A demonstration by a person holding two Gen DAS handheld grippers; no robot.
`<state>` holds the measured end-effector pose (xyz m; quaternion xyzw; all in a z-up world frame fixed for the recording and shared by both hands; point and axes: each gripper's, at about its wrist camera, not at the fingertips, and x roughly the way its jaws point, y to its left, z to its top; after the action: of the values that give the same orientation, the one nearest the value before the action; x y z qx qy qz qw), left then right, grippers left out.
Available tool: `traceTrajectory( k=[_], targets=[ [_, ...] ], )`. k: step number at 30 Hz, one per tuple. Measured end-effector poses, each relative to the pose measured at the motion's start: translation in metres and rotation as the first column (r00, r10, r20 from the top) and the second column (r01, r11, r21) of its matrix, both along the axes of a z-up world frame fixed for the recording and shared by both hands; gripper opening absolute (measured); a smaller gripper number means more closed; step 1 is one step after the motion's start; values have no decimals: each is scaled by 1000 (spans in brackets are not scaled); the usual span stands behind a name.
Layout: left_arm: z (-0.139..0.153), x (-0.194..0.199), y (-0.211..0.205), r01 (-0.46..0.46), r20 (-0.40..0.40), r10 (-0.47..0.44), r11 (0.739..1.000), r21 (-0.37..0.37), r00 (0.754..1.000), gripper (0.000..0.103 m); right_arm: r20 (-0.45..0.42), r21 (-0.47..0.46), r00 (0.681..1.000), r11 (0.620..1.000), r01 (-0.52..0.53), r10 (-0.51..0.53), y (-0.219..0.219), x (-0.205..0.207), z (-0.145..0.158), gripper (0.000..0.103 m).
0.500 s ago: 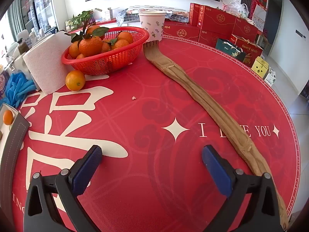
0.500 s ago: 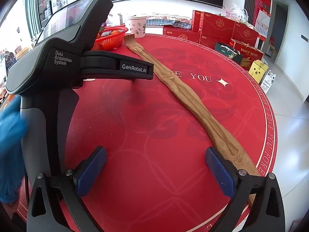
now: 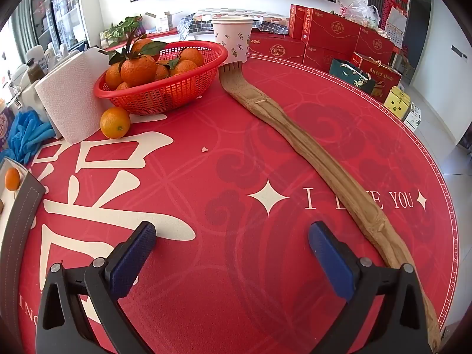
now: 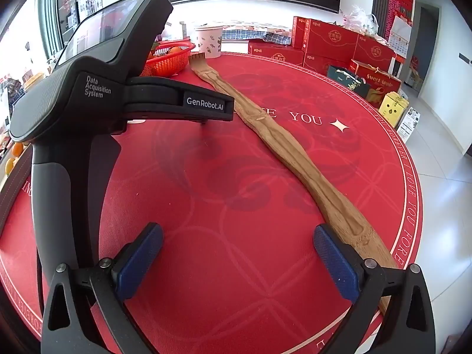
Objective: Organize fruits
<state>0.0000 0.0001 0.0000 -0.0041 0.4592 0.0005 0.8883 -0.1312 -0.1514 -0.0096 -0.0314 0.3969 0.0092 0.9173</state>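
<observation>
A loose orange (image 3: 115, 122) is seen on the red counter (image 3: 236, 265) just beside the red basket (image 3: 165, 88) of oranges, well ahead and left of the left tool (image 3: 231, 244). Both the left tool and the right tool (image 4: 237, 250) are held wide, nothing gripped.

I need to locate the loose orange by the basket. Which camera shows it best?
The left wrist view: the loose orange lies in plain sight beside the red basket. In the right wrist view the left gripper's body hides that spot.
</observation>
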Motion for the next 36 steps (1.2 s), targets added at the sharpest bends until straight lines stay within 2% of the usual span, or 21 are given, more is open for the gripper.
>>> traceTrajectory(
  k=[36],
  targets=[
    [0, 0, 0, 0, 0, 0, 1000, 0, 1000, 103, 9, -3, 1000, 1000, 5, -5, 0, -6, -1, 102]
  ],
)
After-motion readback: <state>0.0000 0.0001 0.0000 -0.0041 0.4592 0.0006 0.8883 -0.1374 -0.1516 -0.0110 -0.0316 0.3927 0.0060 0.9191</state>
